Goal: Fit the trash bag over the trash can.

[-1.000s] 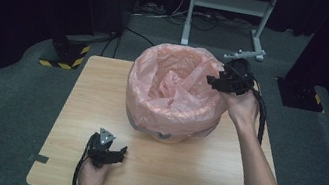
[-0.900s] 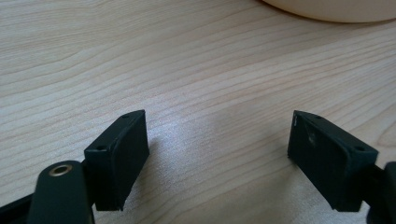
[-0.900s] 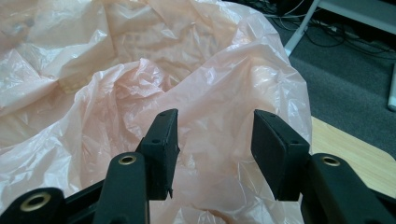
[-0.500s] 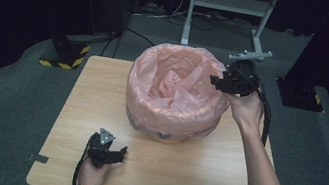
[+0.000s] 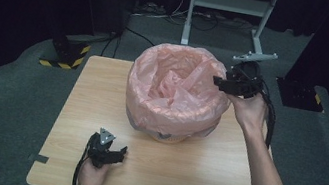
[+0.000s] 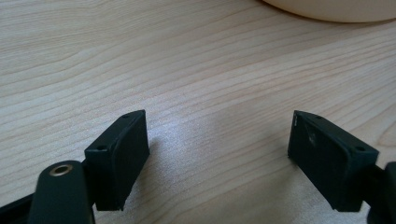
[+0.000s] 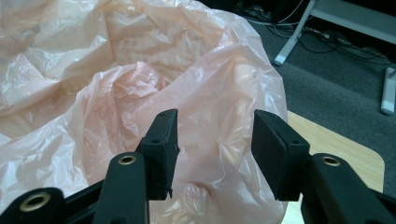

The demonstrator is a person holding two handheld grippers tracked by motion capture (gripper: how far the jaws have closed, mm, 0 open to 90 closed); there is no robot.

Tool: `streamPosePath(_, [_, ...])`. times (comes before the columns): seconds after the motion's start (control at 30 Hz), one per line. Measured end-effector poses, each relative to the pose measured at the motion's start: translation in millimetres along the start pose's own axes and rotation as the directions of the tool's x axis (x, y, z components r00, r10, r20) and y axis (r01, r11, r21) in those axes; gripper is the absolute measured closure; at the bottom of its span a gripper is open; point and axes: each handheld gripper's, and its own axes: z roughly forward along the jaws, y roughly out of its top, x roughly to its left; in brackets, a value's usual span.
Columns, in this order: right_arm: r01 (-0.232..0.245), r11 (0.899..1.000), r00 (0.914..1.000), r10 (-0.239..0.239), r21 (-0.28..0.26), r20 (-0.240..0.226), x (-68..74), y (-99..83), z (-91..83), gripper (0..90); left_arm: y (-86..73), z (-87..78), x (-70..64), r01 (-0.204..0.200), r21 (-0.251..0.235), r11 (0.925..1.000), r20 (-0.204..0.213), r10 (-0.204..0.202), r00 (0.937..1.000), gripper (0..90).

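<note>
**Right gripper working at the rim of the pink liner bag**

The right gripper (image 5: 222, 83) is hovering at the right rim of the pink bag (image 5: 173, 91), which is lining a round bin (image 6: 327, 9) standing on the far middle of the surface (image 5: 78, 108). Its fingers (image 7: 161, 144) are standing spread, with a fold of the draped plastic lying between and just beyond them, not yet pinched; this looks like a reach to tug the liner over the rim. The left gripper (image 5: 109, 153) is resting low near the front edge of the surface, fingers (image 6: 123, 151) spread over bare wood with nothing between them, apparently waiting clear of the work.

The bag is billowing past the bin's sides all round. Bare wood is lying open to the bin's left and front, giving the left gripper room to come in. On the right, the surface's edge is running close beneath the right hand.
</note>
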Motion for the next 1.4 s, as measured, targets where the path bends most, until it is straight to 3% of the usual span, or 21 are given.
streamPosePath(0.47, [-0.021, 1.000, 0.9997, 0.021, -0.022, -0.009, -2.9, -9.3, -1.7, 51.3, 0.0, -0.1, 0.2, -0.003, 0.000, 1.0000, -0.001, 0.003, 1.0000, 20.4])
streamPosePath(1.03, [-0.033, 0.997, 0.9994, 0.032, -0.068, -0.012, -5.9, -15.6, -16.5, 51.3, 0.1, -0.2, 0.2, -0.005, 0.000, 1.0000, -0.003, 0.005, 1.0000, 20.4])
streamPosePath(1.4, [-0.064, 0.993, 0.9979, 0.062, -0.095, -0.020, -13.8, -25.8, -24.1, 51.4, 0.1, -0.2, 0.2, -0.005, 0.001, 1.0000, -0.003, 0.005, 1.0000, 20.4])
